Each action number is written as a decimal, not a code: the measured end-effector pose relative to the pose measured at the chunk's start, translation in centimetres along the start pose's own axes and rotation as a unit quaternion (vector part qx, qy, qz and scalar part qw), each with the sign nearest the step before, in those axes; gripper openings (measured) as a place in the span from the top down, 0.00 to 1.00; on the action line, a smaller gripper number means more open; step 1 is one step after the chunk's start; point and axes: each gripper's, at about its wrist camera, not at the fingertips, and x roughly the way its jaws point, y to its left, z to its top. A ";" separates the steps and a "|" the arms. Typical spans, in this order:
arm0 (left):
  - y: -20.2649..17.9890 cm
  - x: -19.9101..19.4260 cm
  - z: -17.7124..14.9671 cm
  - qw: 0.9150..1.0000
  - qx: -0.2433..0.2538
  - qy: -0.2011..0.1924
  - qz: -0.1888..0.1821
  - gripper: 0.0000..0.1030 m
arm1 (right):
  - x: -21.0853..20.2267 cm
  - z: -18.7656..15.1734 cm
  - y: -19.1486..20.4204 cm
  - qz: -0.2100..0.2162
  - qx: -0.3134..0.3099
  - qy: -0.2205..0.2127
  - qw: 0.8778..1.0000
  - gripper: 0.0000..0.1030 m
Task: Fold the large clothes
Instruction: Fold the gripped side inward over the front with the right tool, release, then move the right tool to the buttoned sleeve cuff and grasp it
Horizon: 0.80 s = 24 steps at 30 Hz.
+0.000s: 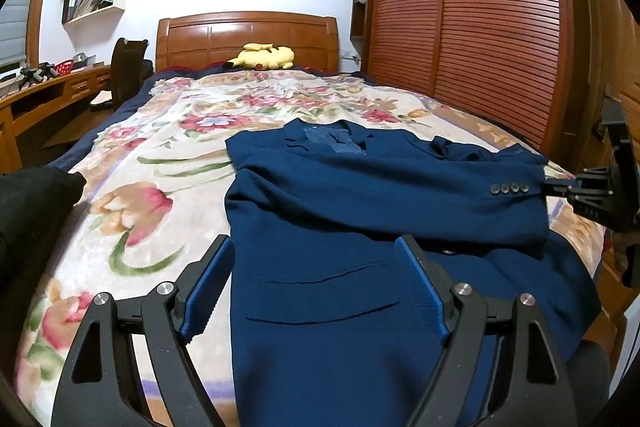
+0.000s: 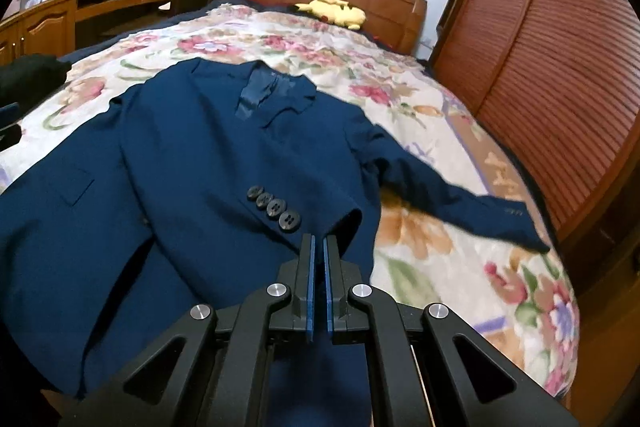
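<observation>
On the bed with the flowery blanket (image 1: 168,131), seen from the left wrist, lies a big dark blue suit jacket (image 1: 360,287), front side up; one sleeve with four dark buttons (image 1: 509,188) is folded across its chest; the left gripper (image 1: 316,247) hangs over the jacket's lower part with its blue-padded fingers wide apart and nothing between them; at the right edge the black right gripper (image 1: 550,187) pinches the end of the folded sleeve; small marks on its body are too blurry to read; a yellow plush toy (image 1: 264,57) rests by the wooden headboard (image 1: 248,31).

From the right wrist, the right gripper (image 2: 319,239) has its two fingers pressed together on the cuff of the folded sleeve (image 2: 304,219), just past the four buttons; the other sleeve (image 2: 460,203) stretches out flat on the blanket toward the brown slatted wardrobe doors (image 2: 560,67); a shiny blue lining (image 2: 256,95) shows inside the collar; no label there can be read.
</observation>
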 end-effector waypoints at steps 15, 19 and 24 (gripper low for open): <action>-1.3 0.2 0.0 1.000 0.005 -0.002 -0.010 0.20 | 0.5 -2.0 1.0 0.062 0.035 -0.005 0.997 0.65; -2.0 0.5 0.2 1.000 0.005 -0.002 -0.019 0.20 | 2.9 -2.9 1.4 0.089 0.040 0.033 0.995 0.66; -3.2 1.1 0.6 1.000 0.007 -0.008 -0.020 0.20 | 4.1 -3.8 1.6 0.097 0.035 0.042 0.994 0.66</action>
